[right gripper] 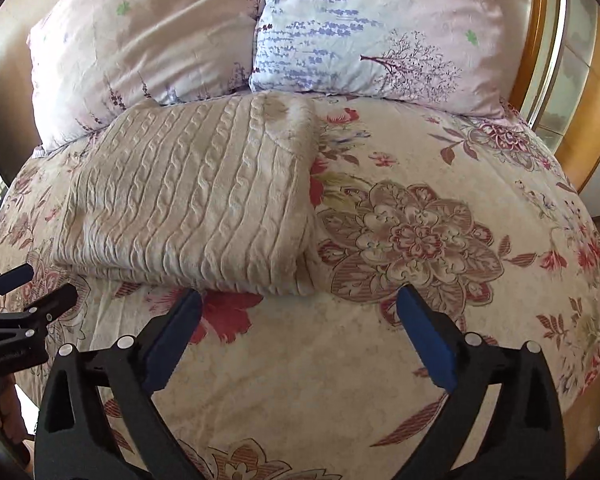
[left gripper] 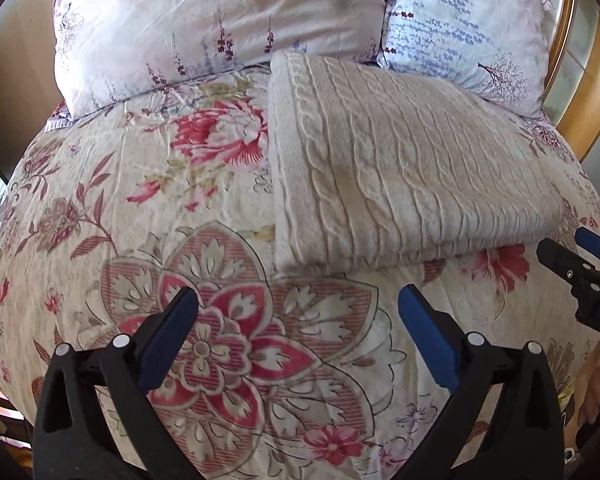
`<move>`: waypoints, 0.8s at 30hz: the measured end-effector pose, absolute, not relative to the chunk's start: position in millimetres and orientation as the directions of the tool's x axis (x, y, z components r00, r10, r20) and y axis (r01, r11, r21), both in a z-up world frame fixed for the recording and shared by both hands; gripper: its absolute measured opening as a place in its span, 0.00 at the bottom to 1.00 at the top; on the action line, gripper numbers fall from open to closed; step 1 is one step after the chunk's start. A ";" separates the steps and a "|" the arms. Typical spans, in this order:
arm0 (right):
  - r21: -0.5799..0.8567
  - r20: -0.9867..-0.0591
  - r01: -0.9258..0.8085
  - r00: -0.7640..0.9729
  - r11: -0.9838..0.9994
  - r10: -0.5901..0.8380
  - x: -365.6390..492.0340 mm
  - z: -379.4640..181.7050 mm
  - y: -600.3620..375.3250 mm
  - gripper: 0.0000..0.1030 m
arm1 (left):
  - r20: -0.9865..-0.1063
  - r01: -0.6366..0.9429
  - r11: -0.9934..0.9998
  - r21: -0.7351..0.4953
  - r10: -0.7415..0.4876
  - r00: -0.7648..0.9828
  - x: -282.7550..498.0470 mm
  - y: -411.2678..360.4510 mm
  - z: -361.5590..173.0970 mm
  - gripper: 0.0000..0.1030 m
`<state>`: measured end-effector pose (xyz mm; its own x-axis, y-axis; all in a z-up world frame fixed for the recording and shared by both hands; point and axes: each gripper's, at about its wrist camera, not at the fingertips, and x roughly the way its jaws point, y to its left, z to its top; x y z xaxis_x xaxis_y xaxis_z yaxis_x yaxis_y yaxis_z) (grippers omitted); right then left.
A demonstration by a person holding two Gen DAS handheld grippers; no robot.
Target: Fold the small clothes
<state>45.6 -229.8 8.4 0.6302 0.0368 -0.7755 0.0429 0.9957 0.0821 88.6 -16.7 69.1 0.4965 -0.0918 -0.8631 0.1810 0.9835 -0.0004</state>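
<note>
- Nearest in the left wrist view, the left gripper [left gripper: 298,300] is hovering over the floral bedspread [left gripper: 140,240] with its blue-padded fingers [left gripper: 168,336] spread wide and nothing between them.
- In the right wrist view, the right gripper [right gripper: 298,300] is likewise hanging with its fingers apart and empty, its left fingertip just short of the garment's near edge.
- Just beyond both, the cream cable-knit sweater [right gripper: 192,200] is lying on the bedspread as a thick, already folded rectangle, its far end near the pillows [right gripper: 140,40].
- It is looking soft, bulky and fairly light; the knit is likely stretching and sagging if lifted by one corner.
- The sensible hold is probably the stacked near edge, all layers pinched together, one gripper toward each near corner.
- The far corner is looking slightly rumpled, so layers may be slipping apart there.
</note>
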 end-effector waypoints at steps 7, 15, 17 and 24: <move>0.070 -0.833 0.040 0.552 0.997 0.036 49.0 -7.4 -219.7 0.97 | -0.887 0.171 0.985 0.014 -0.067 0.456 85.2 -23.1 59.0 0.98; 0.061 -0.829 0.026 0.558 0.998 0.036 47.9 -9.6 -212.0 0.97 | -0.907 0.128 0.991 0.021 -0.035 0.420 87.1 -21.1 52.3 0.98; 0.057 -0.831 0.027 0.556 0.998 0.032 48.6 -10.3 -212.2 0.97 | -0.907 0.127 0.992 0.019 -0.037 0.420 87.8 -21.0 52.4 0.98; 0.039 -0.831 0.022 0.555 0.999 0.020 49.9 -12.2 -210.9 0.99 | -0.905 0.113 0.993 0.017 -0.033 0.424 89.1 -20.6 52.0 0.98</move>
